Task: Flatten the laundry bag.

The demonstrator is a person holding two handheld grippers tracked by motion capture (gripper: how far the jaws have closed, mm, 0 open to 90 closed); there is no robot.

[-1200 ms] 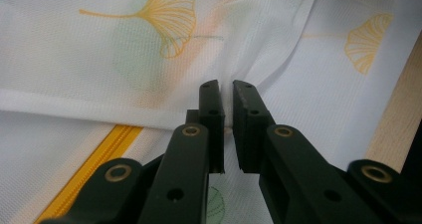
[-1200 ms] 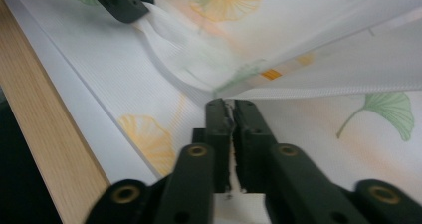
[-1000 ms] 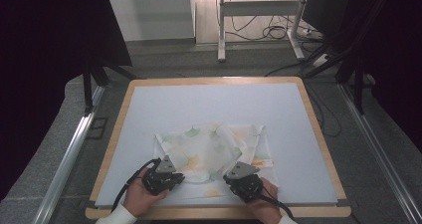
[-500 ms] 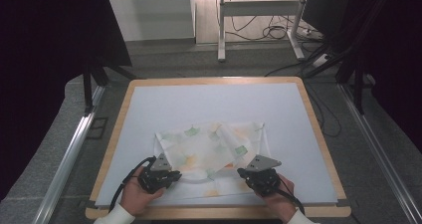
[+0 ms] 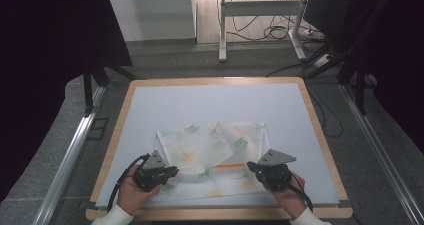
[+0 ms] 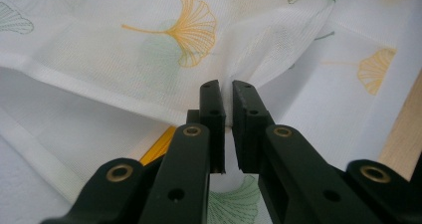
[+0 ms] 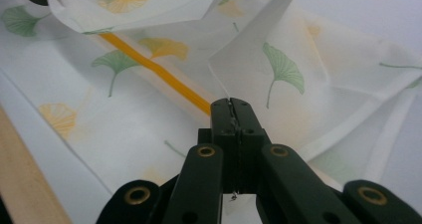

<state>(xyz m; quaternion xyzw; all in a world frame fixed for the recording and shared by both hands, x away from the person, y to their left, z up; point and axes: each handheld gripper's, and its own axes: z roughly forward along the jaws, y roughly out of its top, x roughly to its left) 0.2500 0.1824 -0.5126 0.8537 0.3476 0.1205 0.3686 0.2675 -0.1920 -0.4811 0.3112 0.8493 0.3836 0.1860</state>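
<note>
Jaws, left: the left gripper (image 6: 226, 92) has its two black jaws nearly together, with a fold of the thin cloth (image 6: 149, 40) pinched in the narrow gap between them.
Jaws, right: the right gripper (image 7: 231, 104) has its jaws pressed fully together, and an edge of the cloth comes out from their tips.
Cloth: white, half transparent, printed with green and orange ginkgo leaves; it lies partly folded and wrinkled on the near half of the table (image 5: 200, 100), between the two grippers.
Orange stripe: an orange stripe (image 7: 154, 69) runs across the lower layer of the cloth, under the lifted part.
Left hand: the left hand (image 5: 131, 195) holds its gripper (image 5: 167, 171) at the near left side of the cloth.
Right hand: the right hand (image 5: 290, 197) holds its gripper (image 5: 252, 167) at the near right side.
Table: pale surface with a wooden rim (image 5: 112, 145); the cloth lies inside the rim, near the front edge.
</note>
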